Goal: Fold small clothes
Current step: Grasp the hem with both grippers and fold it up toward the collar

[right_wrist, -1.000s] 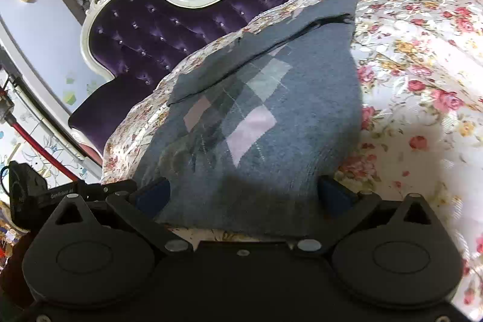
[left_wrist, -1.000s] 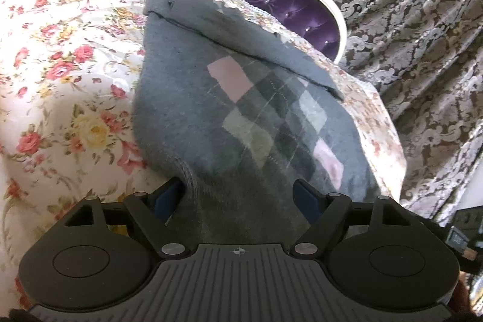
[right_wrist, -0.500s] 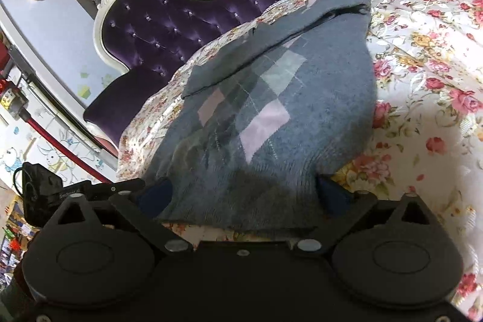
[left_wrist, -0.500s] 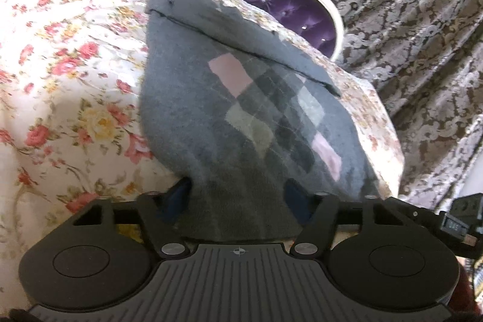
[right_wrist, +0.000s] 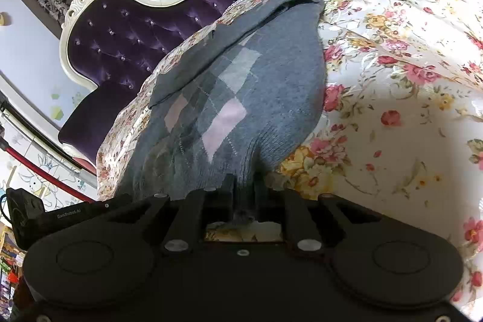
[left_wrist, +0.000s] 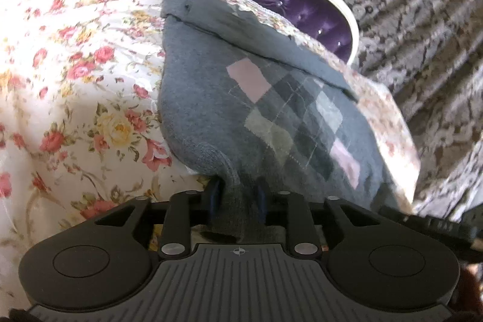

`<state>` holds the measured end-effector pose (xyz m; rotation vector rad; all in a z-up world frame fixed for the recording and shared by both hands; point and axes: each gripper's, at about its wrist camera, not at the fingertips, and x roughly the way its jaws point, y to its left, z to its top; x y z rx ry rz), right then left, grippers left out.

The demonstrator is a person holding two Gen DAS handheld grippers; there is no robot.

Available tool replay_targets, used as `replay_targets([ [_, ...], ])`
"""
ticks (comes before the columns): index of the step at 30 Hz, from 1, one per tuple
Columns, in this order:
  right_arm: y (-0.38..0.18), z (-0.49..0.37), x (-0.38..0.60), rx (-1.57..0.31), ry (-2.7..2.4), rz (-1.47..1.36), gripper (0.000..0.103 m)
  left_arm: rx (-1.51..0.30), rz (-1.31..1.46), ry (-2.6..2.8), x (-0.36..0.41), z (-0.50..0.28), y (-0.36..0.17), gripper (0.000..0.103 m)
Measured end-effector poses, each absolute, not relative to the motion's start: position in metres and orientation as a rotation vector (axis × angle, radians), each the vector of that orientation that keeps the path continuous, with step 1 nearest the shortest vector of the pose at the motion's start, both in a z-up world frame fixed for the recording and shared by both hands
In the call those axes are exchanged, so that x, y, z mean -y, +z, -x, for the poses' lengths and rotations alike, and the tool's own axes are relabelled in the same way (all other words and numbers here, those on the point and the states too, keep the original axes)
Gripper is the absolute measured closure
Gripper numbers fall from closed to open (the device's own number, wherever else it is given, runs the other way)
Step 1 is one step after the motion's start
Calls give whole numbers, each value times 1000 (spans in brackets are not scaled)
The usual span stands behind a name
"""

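Closing on sweater (left_wrist: pixel 211 98) hem: left gripper (left_wrist: pixel 237 195) | right gripper (right_wrist: pixel 244 186) closing, hem pinched too | fingertips hidden under cloth

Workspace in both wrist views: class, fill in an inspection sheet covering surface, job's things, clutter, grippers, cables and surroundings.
Surface: floral bedspread, rumpled.
Job's things: grey argyle garment lying flat, far edge folded over; near hem bunched at both grippers.
Clutter: nothing seen.
Grippers: left gripper closing, hem between its jaws; right gripper closing, pinching the hem.
Cables: red cable at the left edge of the right view.
Surroundings: purple tufted headboard, patterned curtain.
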<state>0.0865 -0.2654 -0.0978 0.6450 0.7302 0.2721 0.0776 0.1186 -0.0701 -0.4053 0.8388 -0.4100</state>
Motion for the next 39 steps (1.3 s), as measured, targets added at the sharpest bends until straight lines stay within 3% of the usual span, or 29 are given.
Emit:
replay_targets([
  [4, -100, -87, 267, -729, 274, -663, 83, -828, 414, -453, -112, -77, -69, 46],
  [6, -100, -87, 267, -728, 275, -668, 83, -826, 389, -458, -106, -77, -67, 40],
  [9, -100, -87, 266, -726, 278, -670, 81, -821, 357, -442, -100, -77, -66, 44],
  [14, -99, -86, 266, -726, 277, -671, 80, -832, 378, -393, -115, -76, -70, 87],
  [16, -98, -86, 265, -729, 276, -663, 80, -847, 403, -393, -123, -76, -73, 97],
  [19, -96, -88, 263, -744, 273, -646, 88, -841, 451, -418, -131, -73, -71, 97],
  [28, -50, -92, 279, -613, 354, -716, 89, -730, 628, -509, -152, -89, -21, 97],
  [39, 18, -146, 293, -437, 410, -697, 89, -568, 626, -603, -147, -148, 49, 97],
])
